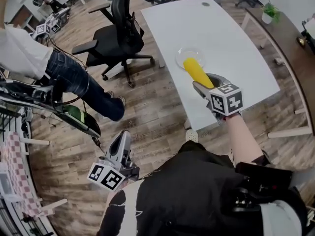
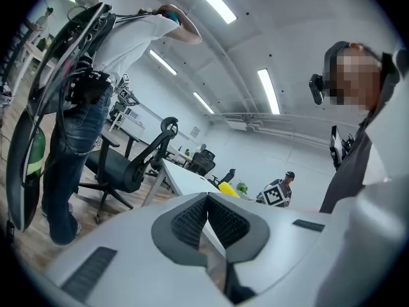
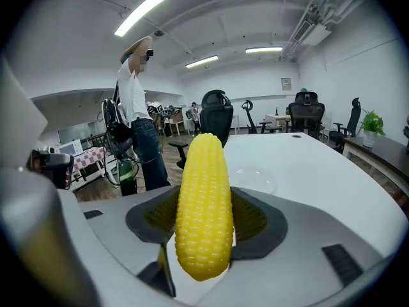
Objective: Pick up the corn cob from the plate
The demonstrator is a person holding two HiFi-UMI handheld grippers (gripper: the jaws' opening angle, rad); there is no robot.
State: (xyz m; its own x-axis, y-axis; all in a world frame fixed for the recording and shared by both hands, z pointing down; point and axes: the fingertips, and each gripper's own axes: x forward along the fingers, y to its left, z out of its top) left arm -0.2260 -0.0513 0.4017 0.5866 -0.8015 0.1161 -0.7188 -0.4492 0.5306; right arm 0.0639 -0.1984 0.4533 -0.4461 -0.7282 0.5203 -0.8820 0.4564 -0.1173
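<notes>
The yellow corn cob (image 1: 197, 73) (image 3: 203, 203) is clamped between the jaws of my right gripper (image 1: 206, 85) (image 3: 204, 219), which is shut on it and holds it above the white table (image 1: 231, 38). The cob sticks forward past the pads, its tip over the clear glass plate (image 1: 190, 56) (image 3: 254, 178), which holds nothing. My left gripper (image 1: 122, 144) (image 2: 206, 221) hangs low at my left side over the wooden floor, away from the table, its pads pressed together with nothing between them. The cob (image 2: 229, 190) shows far off in the left gripper view.
A black office chair (image 1: 115, 36) stands left of the table. A person in a white shirt and jeans (image 1: 74, 77) stands at the far left beside equipment. More chairs line the table's far end, with a small potted plant (image 1: 269, 11) at the back right.
</notes>
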